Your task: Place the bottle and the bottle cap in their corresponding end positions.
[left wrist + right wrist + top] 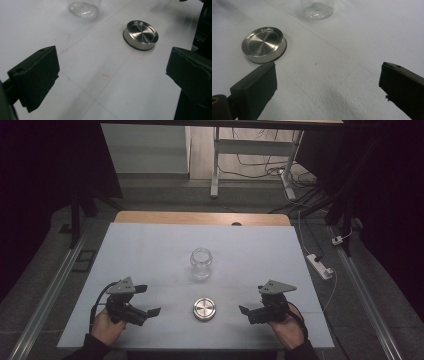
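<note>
Nearest to you, your two hands sit at the near edge of the white table [150, 245], one at each side. Your left gripper [142, 302] is at the near left, its jaws spread wide with nothing between them, pointing toward the middle of the table. In the left gripper view the two black jaws stand far apart over bare table surface.

Your right gripper [252, 302] is at the near right, mirroring the other one. Its jaws are also wide apart and hold nothing; in the right gripper view only the white surface lies between them.

Between the two grippers, a little nearer the middle, the round metal lid [204, 309] lies flat on the table, touched by neither gripper. It is well apart from both.

Farther from you, beyond the lid and about in line with it, the clear glass jar [201, 263] stands upright with its mouth uncovered, near the table's centre.

Past the far edge of the table, a white desk frame [216, 167] and loose cables [280, 167] sit on the floor.
</note>
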